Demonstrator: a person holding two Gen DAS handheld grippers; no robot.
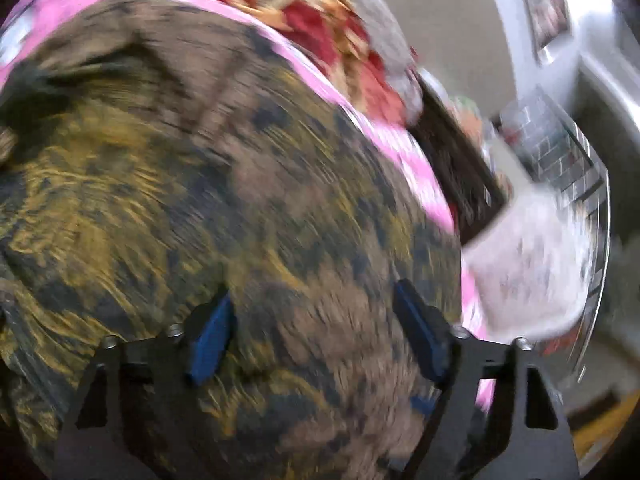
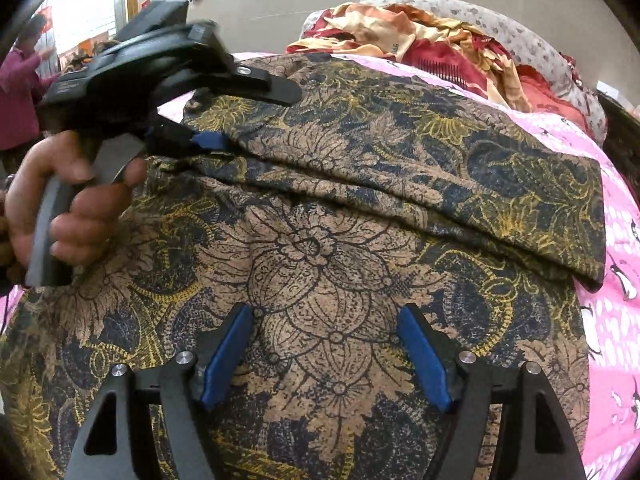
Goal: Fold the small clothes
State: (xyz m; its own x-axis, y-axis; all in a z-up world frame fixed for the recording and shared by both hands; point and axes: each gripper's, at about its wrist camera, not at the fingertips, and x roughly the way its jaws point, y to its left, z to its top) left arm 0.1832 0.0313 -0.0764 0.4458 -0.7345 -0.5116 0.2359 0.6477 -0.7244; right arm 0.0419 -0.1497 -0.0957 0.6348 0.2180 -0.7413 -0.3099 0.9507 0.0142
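the patterned garment [image 2: 328, 264], a brown, navy and yellow floral cloth, fills most of the right wrist view and lies spread on a pink sheet [image 2: 612, 280] that shows along the right edge of the frame. one layer of it is folded over across the upper half, its folded edge running from centre left down to a corner at the right.

the right gripper [image 2: 326, 350] sits at the bottom centre of its own view with its blue-padded jaws spread wide, nothing between them but the cloth surface below; whether the pads [image 2: 224, 356] touch the fabric cannot be told.

the left gripper [image 2: 240, 116] appears in the upper left of the right wrist view, held in a hand [image 2: 68, 208] at the left edge. one blue pad peeks out at the folded edge of the garment, and the black fingers lie against the cloth there.

in the left wrist view, which is heavily smeared, the left gripper [image 1: 312, 336] at the bottom centre has its jaws wide apart, the garment [image 1: 224, 208] showing between and beyond them, nothing pinched.

a heap of red and cream fabric [image 2: 432, 44] sits at the top of the right wrist frame, past the pink sheet, with grey spotted cloth [image 2: 520, 28] behind it.
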